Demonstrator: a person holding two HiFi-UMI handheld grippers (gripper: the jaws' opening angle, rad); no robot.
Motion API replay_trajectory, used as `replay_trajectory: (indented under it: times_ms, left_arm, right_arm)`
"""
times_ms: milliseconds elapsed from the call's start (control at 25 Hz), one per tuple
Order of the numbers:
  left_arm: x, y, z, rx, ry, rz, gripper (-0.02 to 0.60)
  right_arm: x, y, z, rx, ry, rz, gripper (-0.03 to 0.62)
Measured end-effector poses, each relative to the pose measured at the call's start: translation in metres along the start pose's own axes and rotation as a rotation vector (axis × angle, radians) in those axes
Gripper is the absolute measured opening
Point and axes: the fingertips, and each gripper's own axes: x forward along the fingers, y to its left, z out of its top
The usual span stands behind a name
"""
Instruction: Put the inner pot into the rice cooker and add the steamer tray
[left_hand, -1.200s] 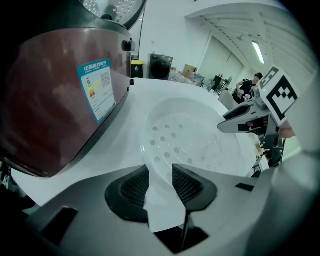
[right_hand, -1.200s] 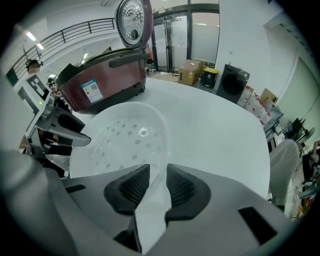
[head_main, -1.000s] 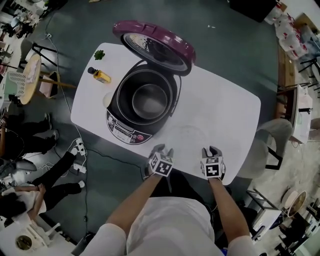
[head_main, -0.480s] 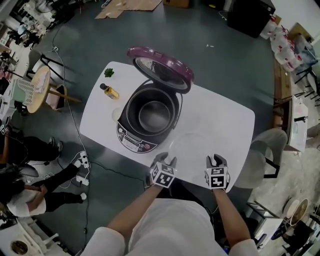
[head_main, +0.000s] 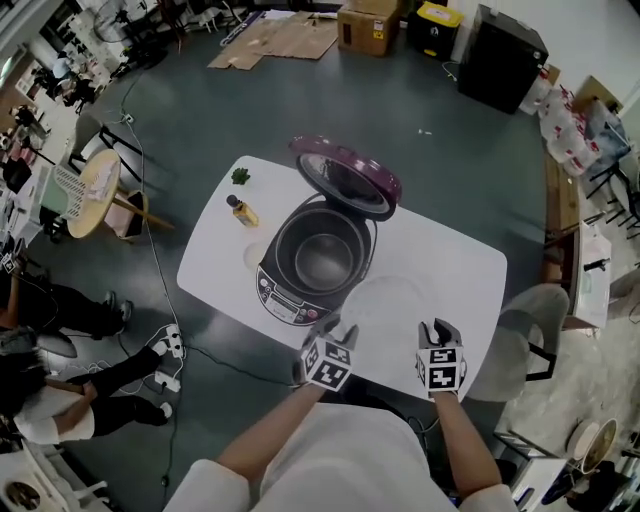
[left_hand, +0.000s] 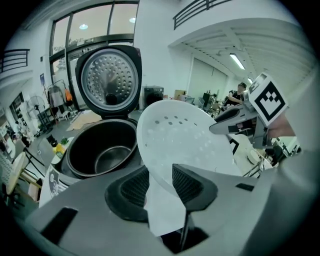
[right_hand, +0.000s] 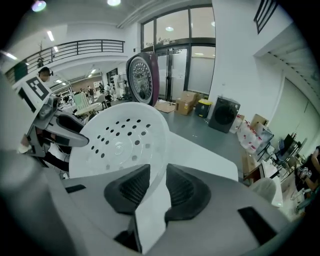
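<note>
The rice cooker (head_main: 300, 290) stands on the white table (head_main: 460, 270) with its purple lid (head_main: 348, 175) raised. The dark inner pot (head_main: 324, 258) sits inside it. A white perforated steamer tray (head_main: 385, 305) hangs in the air just right of the cooker's front, held from both sides. My left gripper (head_main: 335, 332) is shut on the tray's near-left rim tab (left_hand: 162, 200). My right gripper (head_main: 438, 336) is shut on the opposite rim tab (right_hand: 152, 200). In the left gripper view the pot (left_hand: 105, 155) lies open to the left of the tilted tray (left_hand: 185, 140).
A small yellow-labelled bottle (head_main: 241, 210) and a green bit (head_main: 240, 176) lie on the table's far left corner. A grey chair (head_main: 525, 325) stands at the table's right end, and a round wooden stool (head_main: 98, 180) stands on the left. Cables run across the floor.
Both grippers have risen together with the steamer tray between them, lifting it off the table. The table and cooker now look smaller and farther below.
</note>
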Motion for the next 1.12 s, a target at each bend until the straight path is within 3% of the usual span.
replay_trajectory:
  times_ms: [480, 880, 1120]
  left_arm:
    - [-0.034, 0.063, 0.021, 0.005, -0.054, 0.064, 0.163]
    - [-0.045, 0.136, 0.027, 0.004, -0.054, 0.136, 0.167]
    - [-0.041, 0.179, 0.027, 0.045, -0.034, 0.174, 0.175]
  right_arm:
    - [0.014, 0.035, 0.07, -0.068, -0.071, 0.02, 0.114]
    - [0.049, 0.077, 0.126, -0.13, -0.095, 0.049, 0.12]
    - [0.073, 0.099, 0.151, -0.154, -0.091, 0.047, 0.124]
